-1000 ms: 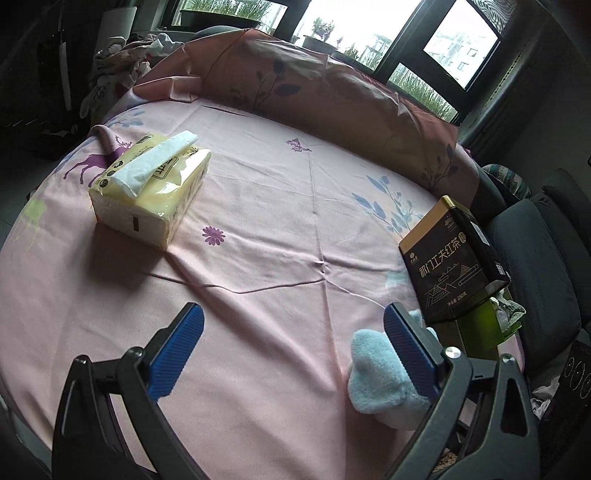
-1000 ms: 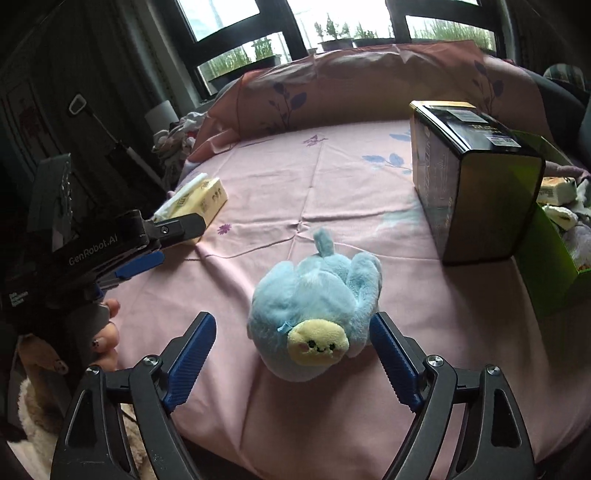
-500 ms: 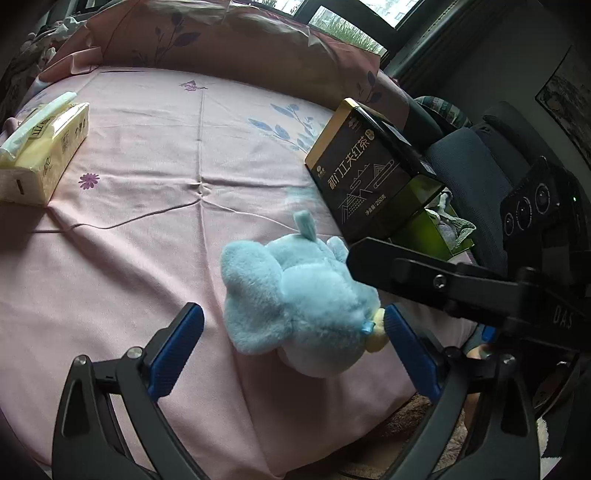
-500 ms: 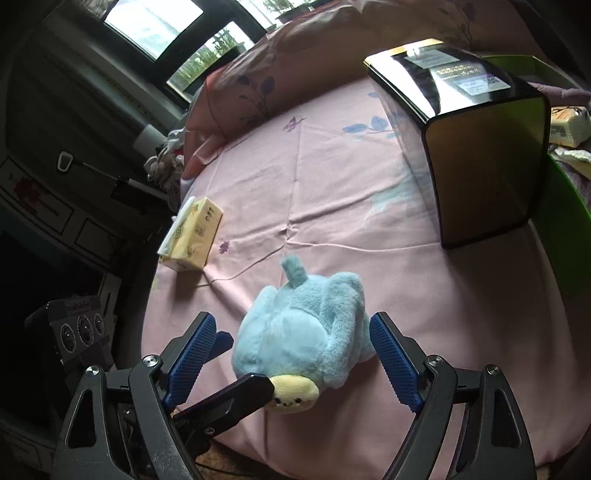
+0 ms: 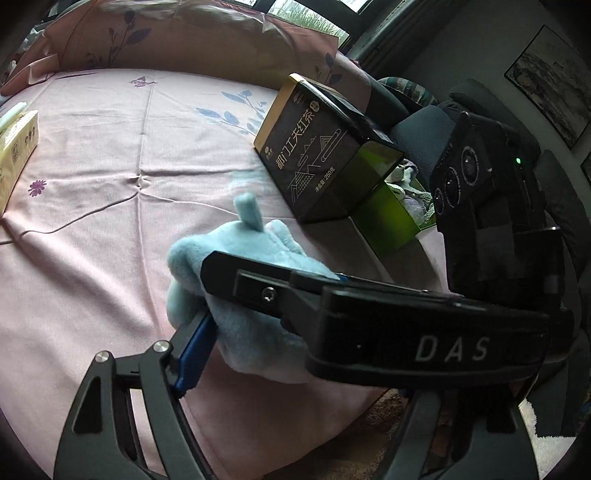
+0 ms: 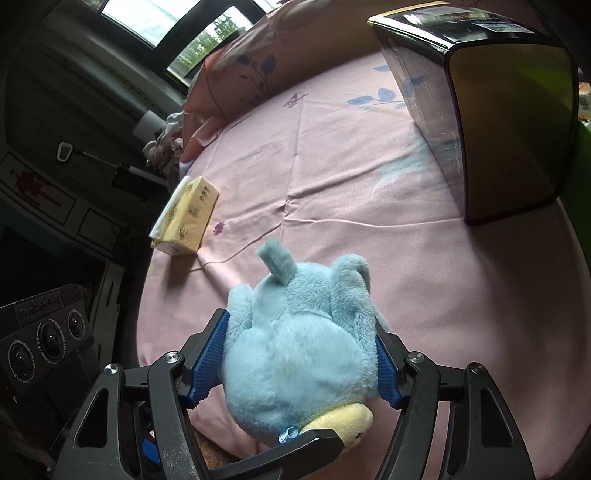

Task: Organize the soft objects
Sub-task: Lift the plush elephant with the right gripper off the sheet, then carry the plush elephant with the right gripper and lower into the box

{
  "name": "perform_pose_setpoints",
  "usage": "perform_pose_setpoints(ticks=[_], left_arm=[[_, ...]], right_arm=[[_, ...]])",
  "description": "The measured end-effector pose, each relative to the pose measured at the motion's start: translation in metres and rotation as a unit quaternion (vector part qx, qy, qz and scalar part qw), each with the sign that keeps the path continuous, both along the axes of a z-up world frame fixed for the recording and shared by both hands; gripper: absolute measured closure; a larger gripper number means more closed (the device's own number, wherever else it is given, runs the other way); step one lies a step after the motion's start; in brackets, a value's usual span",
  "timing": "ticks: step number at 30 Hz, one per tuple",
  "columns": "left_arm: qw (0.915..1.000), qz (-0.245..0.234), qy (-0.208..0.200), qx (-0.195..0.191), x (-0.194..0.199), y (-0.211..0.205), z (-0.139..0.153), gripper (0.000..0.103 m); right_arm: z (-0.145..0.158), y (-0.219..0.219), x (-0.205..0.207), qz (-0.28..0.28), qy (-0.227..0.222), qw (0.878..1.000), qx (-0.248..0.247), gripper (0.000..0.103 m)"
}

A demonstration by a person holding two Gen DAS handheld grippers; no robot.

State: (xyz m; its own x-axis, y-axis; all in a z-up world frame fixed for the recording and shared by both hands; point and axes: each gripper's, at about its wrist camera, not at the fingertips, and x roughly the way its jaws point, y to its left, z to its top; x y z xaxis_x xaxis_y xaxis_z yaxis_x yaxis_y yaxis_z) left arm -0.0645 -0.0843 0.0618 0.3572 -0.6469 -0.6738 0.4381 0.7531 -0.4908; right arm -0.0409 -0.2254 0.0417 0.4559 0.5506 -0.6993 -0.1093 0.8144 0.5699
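A pink cotton bedsheet printed with blue leaves and small purple flowers [image 6: 351, 177] covers the broad surface that fills both views, with a pink pillow bolster [image 5: 177, 40] along its far edge under dark-framed windows [image 6: 173, 33]. Only the left wrist view shows a framed picture on the grey wall [image 5: 550, 77], dark grey cushions [image 5: 417, 125], and a translucent green box [image 5: 391, 218] off the sheet's edge, holding pale soft items too blurred to name. Only the right wrist view shows the heap of white cloth [image 6: 164, 142] beside the bolster. A tall black and gold tea carton with Chinese lettering [image 5: 314, 155] stands upright near that edge, just beside the green box. A fluffy light blue plush toy with a yellow face [image 6: 299, 347] lies near the front edge of the sheet. The right gripper [image 6: 301, 354] is clamped on it, both blue ribbed pads pressed into its sides. The left gripper [image 5: 280, 314] is also at the toy, one blue pad [image 5: 194, 354] touching the fur; its other finger is hidden behind the right gripper's black body, so I cannot tell how its jaws stand. A yellow soft pack of tissues [image 6: 186, 218] lies well apart at the sheet's left side.
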Motion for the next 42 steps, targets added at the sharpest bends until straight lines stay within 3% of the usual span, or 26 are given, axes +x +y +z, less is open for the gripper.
perform_pose_setpoints(ticks=[6, 11, 19, 25, 32, 38, 42], left_arm=[[0.9991, 0.003, -0.042, 0.008, -0.010, -0.002, 0.021, 0.027], [0.9943, -0.002, -0.106, 0.008, -0.021, -0.006, 0.063, 0.027], [0.9759, -0.004, -0.218, 0.005, -0.040, -0.019, 0.138, 0.027], [0.9612, -0.006, -0.276, 0.010, -0.046, -0.032, 0.173, 0.027], [0.9496, -0.021, -0.312, 0.019, -0.037, -0.056, 0.186, 0.027], [0.9412, -0.052, -0.332, 0.035, -0.031, -0.088, 0.183, 0.026], [0.9426, -0.070, -0.324, 0.039, -0.021, -0.110, 0.179, 0.026]], right_arm=[[0.019, -0.003, -0.008, 0.006, -0.033, 0.999, 0.021, 0.034], [0.065, -0.008, -0.020, 0.010, -0.100, 0.995, 0.019, 0.034], [0.145, -0.025, -0.041, 0.007, -0.203, 0.979, 0.020, 0.034], [0.182, -0.039, -0.048, 0.005, -0.261, 0.965, 0.025, 0.034], [0.197, -0.065, -0.048, -0.006, -0.303, 0.953, 0.020, 0.033], [0.187, -0.100, -0.053, -0.037, -0.323, 0.945, 0.034, 0.033], [0.181, -0.126, -0.046, -0.058, -0.313, 0.947, 0.049, 0.034]])
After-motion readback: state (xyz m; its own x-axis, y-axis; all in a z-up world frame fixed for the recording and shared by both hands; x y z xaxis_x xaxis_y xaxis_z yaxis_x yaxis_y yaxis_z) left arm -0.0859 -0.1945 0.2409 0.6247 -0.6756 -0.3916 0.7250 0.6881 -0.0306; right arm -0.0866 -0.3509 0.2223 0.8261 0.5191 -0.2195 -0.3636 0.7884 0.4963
